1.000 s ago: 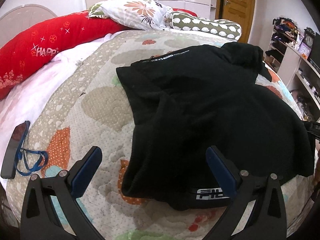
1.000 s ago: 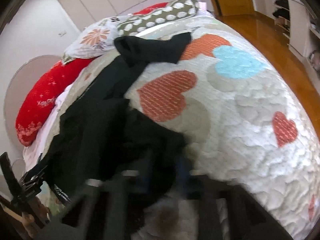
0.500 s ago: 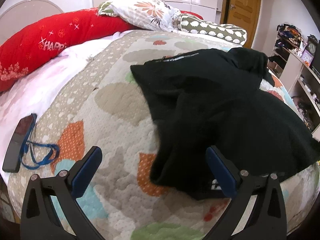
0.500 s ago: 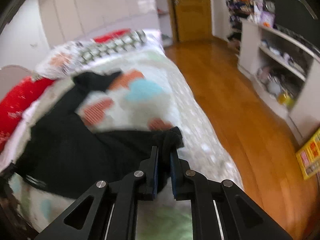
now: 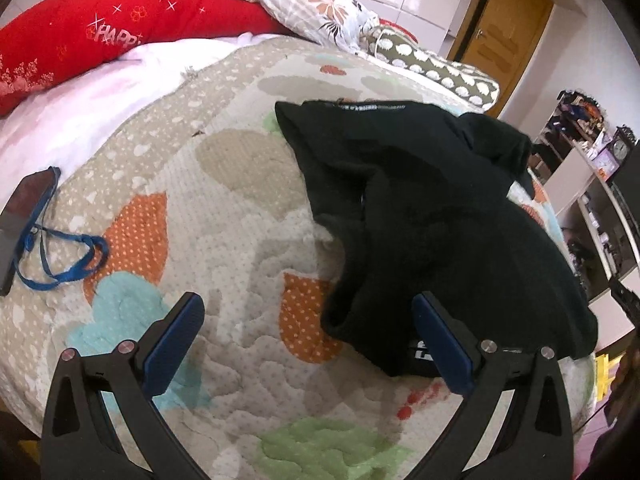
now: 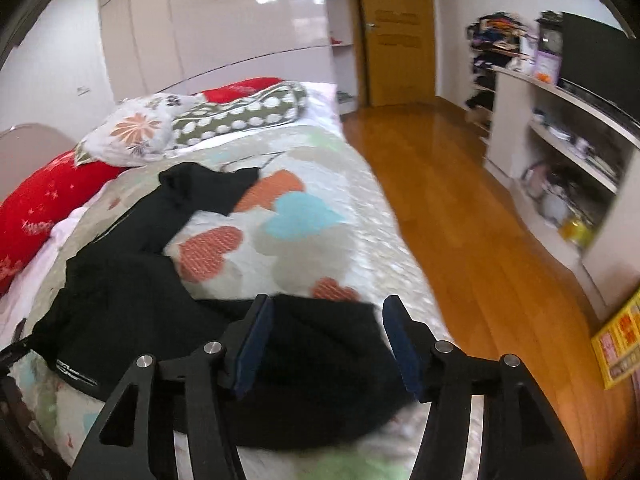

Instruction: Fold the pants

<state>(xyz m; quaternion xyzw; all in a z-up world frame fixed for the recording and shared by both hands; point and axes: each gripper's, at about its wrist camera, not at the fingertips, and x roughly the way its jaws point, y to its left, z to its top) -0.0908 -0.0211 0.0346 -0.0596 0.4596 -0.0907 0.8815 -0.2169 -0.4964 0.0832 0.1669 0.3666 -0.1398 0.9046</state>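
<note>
Black pants point(image 5: 432, 216) lie crumpled on the quilt point(image 5: 224, 216) of the bed, toward its right side and foot, one leg trailing up toward the pillows point(image 6: 224, 120). Left gripper point(image 5: 308, 340): fingers point(image 5: 176, 340) spread wide, holding nothing, hovering over the quilt with the right finger just at the pants' near edge. Right gripper point(image 6: 326, 344): fingers point(image 6: 254, 344) parted, nothing gripped, poised above the pants' bunched near end point(image 6: 320, 360) by the bed's edge; a phone point(image 5: 24, 216) on a blue lanyard point(image 5: 60, 256) lies at far left.
</note>
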